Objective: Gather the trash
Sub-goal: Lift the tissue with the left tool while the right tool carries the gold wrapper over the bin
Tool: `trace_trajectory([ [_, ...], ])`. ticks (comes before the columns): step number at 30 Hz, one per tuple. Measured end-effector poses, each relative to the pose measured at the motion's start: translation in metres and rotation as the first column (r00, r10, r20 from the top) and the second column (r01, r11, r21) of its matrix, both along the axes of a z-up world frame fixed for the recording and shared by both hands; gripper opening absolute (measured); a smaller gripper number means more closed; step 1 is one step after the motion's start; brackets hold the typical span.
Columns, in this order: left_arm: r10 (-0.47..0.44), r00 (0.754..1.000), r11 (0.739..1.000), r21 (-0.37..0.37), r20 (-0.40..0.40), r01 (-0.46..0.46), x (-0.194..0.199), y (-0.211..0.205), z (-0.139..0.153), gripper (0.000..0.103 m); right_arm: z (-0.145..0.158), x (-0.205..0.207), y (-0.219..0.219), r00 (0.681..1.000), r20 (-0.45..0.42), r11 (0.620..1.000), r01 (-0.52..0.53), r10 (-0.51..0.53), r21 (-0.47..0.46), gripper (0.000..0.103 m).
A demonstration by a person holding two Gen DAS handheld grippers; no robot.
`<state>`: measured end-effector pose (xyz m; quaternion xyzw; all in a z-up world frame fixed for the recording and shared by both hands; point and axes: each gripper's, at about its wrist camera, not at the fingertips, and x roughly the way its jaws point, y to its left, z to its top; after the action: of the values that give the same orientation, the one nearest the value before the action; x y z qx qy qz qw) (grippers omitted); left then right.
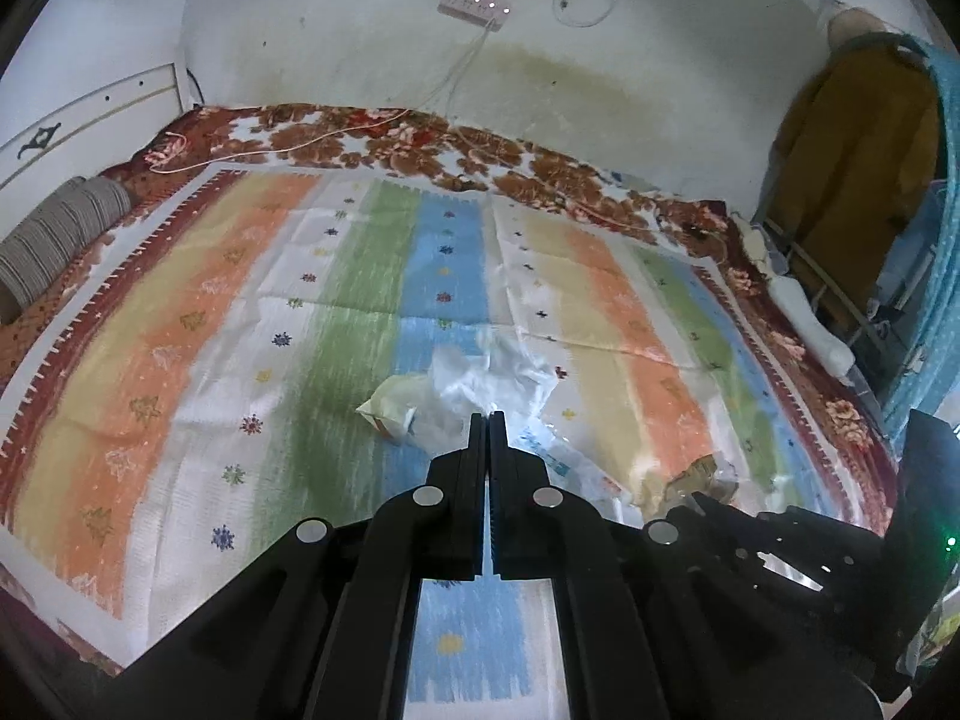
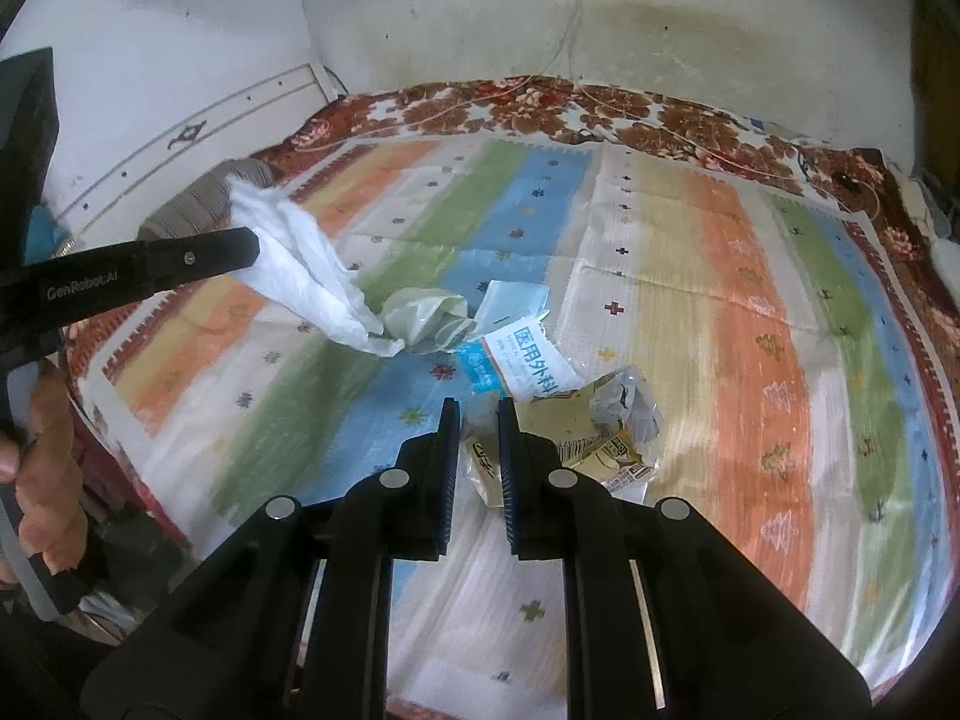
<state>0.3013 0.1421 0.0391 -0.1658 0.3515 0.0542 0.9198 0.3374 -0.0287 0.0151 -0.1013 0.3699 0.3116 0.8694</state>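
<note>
Clearly, the trash is light, thin and crumply, so it can be expected to fold and slide rather than resist; a raised fold or bunched edge is judged the best place to take hold, since flat film would be hard to lift off the cloth.

A white plastic bag point(image 2: 312, 276) is pinched at its upper end by the left claw point(image 1: 487, 415), whose fingers are pressed together on the film. The bag hangs stretched down to the bed point(image 2: 750, 312), its lower end touching a crumpled yellowish-clear bag point(image 2: 429, 315).

Just beside that lies a flat blue-and-white packet point(image 2: 519, 363) printed with Chinese characters, partly overlapped at its lower edge by a crinkled clear-and-yellow snack wrapper point(image 2: 606, 438). The wrapper is glossy and probably slippery.

The right claw point(image 2: 480, 414) is held slightly spread over the wrapper's left part, a fold of which is seen between the fingers; no grip is made yet, and whether the fingers touch it cannot be told. A pinch on that standing fold is judged workable.

All the trash is gathered near the middle of the striped bedcover point(image 2: 720, 240), on its blue and pale bands.
</note>
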Motion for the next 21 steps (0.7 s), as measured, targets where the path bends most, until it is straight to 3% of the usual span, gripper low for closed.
trace_trajectory([
  [8, -0.063, 0.997, 0.998, -0.003, 0.044, 0.063, -0.046, -0.028, 0.022, 0.0, 0.021, -0.034, -0.025, 1.0, 0.008, 0.999, 0.017, -0.017, 0.049, 0.012],
  [18, -0.079, 0.994, 0.992, -0.095, 0.073, 0.086, -0.08, -0.039, 0.03, 0.0, 0.03, -0.062, -0.059, 0.999, 0.014, 0.995, 0.047, -0.049, 0.088, 0.012],
  [21, -0.096, 0.992, 0.991, -0.089, 0.082, 0.103, -0.091, -0.046, 0.031, 0.0, 0.033, -0.074, -0.067, 0.999, 0.014, 0.994, 0.045, -0.046, 0.098, 0.012],
])
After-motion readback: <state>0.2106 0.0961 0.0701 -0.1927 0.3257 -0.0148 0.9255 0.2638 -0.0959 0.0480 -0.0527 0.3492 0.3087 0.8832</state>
